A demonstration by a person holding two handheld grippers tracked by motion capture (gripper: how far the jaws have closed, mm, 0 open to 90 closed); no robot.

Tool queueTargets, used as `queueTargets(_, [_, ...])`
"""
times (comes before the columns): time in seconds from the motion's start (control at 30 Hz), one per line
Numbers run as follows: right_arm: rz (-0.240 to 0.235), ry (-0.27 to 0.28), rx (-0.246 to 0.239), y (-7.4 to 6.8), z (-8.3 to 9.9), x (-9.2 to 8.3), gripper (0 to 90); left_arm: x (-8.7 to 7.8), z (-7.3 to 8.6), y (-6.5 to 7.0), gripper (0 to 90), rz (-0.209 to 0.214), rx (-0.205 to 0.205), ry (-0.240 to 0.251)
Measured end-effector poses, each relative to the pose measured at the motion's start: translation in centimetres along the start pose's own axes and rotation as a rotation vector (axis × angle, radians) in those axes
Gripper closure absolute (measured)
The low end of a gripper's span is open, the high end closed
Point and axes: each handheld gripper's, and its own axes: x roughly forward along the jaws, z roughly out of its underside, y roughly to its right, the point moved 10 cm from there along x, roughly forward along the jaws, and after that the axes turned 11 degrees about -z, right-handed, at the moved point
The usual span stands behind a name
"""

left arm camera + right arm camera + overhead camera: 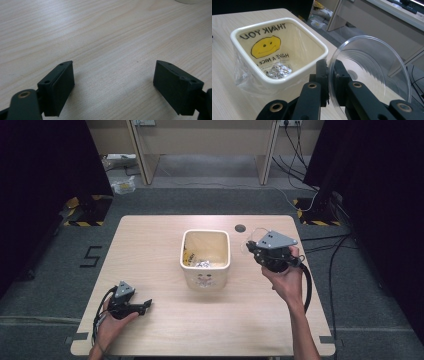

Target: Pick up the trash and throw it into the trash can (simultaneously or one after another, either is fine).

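High view: the bin [205, 256], cream-coloured and lined with a plastic bag, stands at the middle of the table [150, 245]. The right gripper [256, 249] is held above the table just to the right of the bin's rim, its nose turned toward the bin. The clear plastic lid [251, 238] shows only faintly at its tip. The left gripper [145, 306] rests low on the near left of the table, well apart from the bin.

Left gripper view: the jaws stand wide apart over bare wood, nothing between them. Only a corner of the bin shows at the top edge.

Right gripper view: the jaws are clamped on the edge of the lid [372, 72], which stands on edge, its disc rising up and to the right of the jaws. The bin [278, 53] lies ahead and to the left, its mouth open, crumpled foil [277, 70] at the bottom.

Judgement: the right hand is the nearer. The lid sits beside the rim, not yet over the mouth; the move turns on carrying it leftward across the rim.
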Motion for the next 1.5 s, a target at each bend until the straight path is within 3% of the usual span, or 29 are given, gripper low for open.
queueTargets(0.4, [-0.039,0.023,-0.021,-0.8,-2.1,0.7,85.5,0.0,0.0,0.0,16.3,0.0,0.0,0.0])
queueTargets(0.87, [-0.103,0.027,-0.092,-3.4,-5.4,3.4,85.5,0.0,0.0,0.0,16.3,0.0,0.001,0.0])
queueTargets(0.97, [-0.13,0.014,-0.11,-4.4,-6.1,4.8,85.5,0.0,0.0,0.0,16.2,0.001,0.0,0.003])
queueTargets(1.5, [-0.254,-0.07,-0.109,-7.2,-5.3,9.6,85.0,0.0,0.0,0.0,16.2,0.001,0.0,0.003])
